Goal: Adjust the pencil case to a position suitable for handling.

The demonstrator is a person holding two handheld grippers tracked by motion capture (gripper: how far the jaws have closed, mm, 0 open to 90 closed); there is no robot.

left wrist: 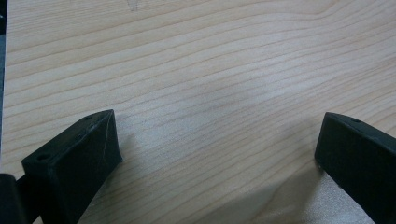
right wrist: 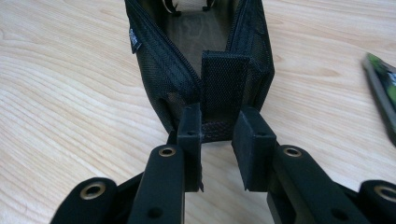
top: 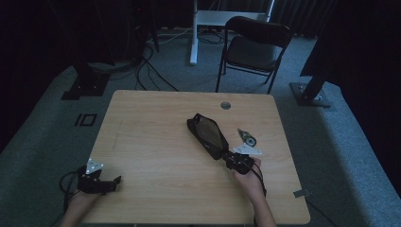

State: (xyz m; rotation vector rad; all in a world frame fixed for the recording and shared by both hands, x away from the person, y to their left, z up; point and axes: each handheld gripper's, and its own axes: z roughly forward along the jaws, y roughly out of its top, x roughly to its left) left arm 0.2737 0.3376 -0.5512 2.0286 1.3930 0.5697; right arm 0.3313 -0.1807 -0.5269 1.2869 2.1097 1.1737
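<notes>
The right gripper [right wrist: 217, 140] seemingly pinches the mesh pouch [top: 207, 132] at centre frame by its end tab — a thin hold that could slip. The left gripper [left wrist: 217, 149] rests released, lower left.

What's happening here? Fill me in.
A person works at a wooden table with a gripper in each hand. The right gripper has its fingers closed on the near end of an open black mesh pouch. The left gripper is open over bare wood at the table's near left. A small green packet lies right of the pouch.
</notes>
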